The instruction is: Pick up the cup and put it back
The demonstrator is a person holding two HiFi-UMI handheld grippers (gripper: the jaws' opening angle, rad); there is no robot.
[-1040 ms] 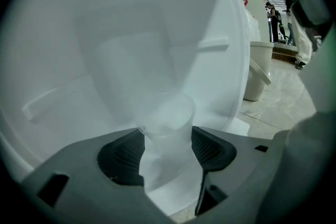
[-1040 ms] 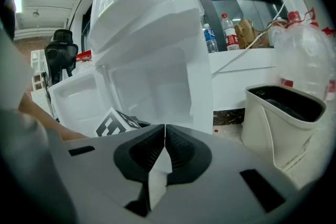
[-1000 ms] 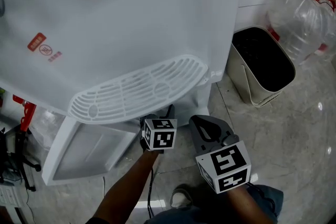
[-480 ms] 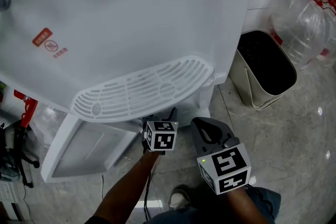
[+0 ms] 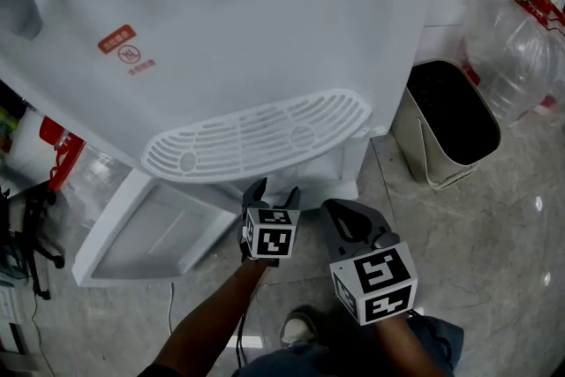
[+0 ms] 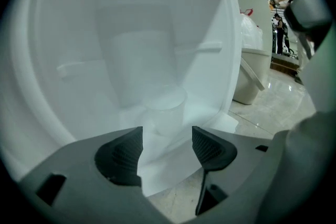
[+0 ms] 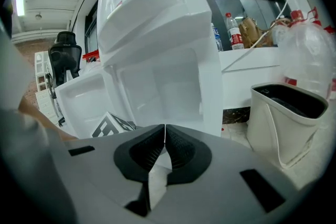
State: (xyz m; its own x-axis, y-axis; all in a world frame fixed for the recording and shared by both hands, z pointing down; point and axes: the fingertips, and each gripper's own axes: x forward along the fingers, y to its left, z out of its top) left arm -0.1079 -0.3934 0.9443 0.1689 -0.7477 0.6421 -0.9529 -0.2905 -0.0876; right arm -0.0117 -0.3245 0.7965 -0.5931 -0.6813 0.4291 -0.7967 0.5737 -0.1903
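A translucent white cup [image 6: 166, 111] stands upright inside the white water dispenser's lower cabinet [image 6: 131, 55]; the head view does not show it. My left gripper [image 5: 269, 192] [image 6: 167, 143] is open at the cabinet mouth, its jaws short of the cup and apart from it. To its right, my right gripper [image 5: 346, 221] [image 7: 164, 145] is shut with nothing between its jaws. It hangs outside the cabinet, facing the dispenser [image 7: 157, 60].
The dispenser body [image 5: 247, 22] and its drip grille [image 5: 256, 137] overhang the cabinet. The cabinet door [image 5: 146, 234] lies swung open to the left. A beige waste bin [image 5: 446, 124] and a large clear water bottle [image 5: 521, 49] stand on the stone floor to the right.
The head view has shifted, so the dispenser sits further right and lower. The left gripper's fingers reach slightly further toward the cabinet. The right gripper stays where it was.
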